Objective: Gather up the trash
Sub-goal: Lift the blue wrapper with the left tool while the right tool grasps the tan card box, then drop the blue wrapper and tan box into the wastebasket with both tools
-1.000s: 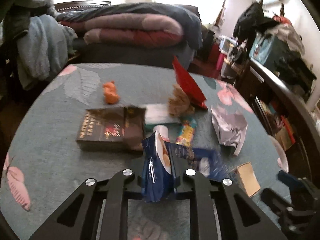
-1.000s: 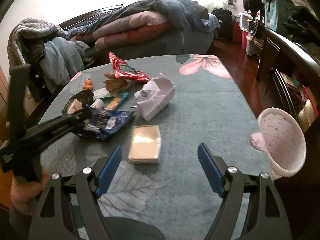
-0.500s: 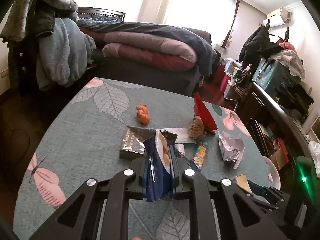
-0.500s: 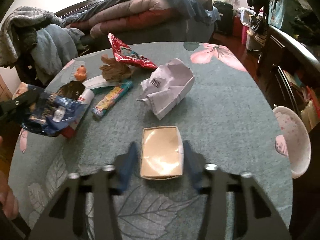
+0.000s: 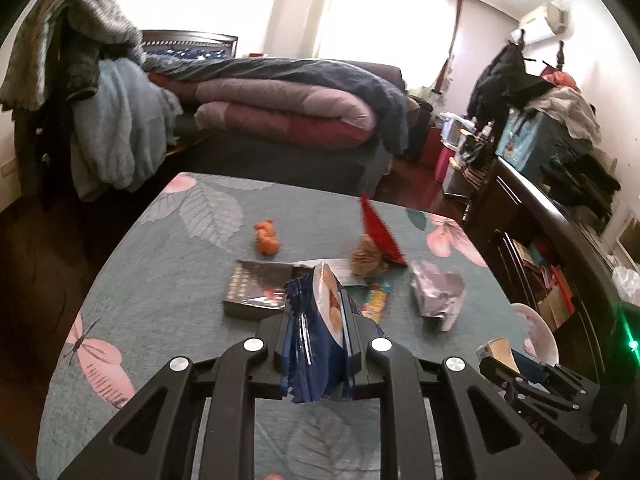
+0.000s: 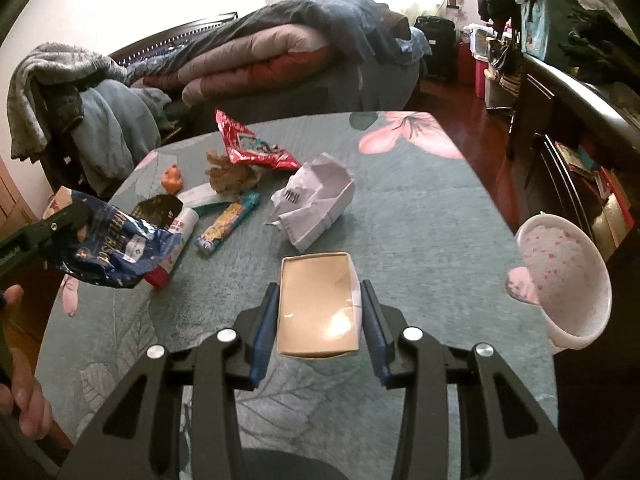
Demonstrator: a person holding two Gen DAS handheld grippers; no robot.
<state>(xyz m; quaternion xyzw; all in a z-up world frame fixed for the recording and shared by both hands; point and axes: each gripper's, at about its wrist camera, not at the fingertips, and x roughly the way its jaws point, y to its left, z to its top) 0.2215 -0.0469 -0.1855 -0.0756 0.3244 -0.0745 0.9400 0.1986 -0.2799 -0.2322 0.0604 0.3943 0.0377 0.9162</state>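
Right gripper [image 6: 318, 312] was wide open a sec ago; now its blue pads clamp the small tan cardboard box [image 6: 318, 304], near edge of the teal flowered worktop [image 6: 420, 248]. Left gripper [image 5: 318, 344] has lifted w/ the crinkly blue foil snack bag [image 5: 316, 344] pinched tight. So two bits secured; crumpled white paper [image 6: 316, 204], glossy red wrapper [image 6: 248, 146] etc. remain farther back.

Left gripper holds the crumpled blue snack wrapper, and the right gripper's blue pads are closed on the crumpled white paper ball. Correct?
Not quite. The right gripper is closed on the small tan cardboard box, as the right wrist view shows; the crumpled white paper ball lies untouched beyond it. The left gripper does hold the crumpled blue snack wrapper.
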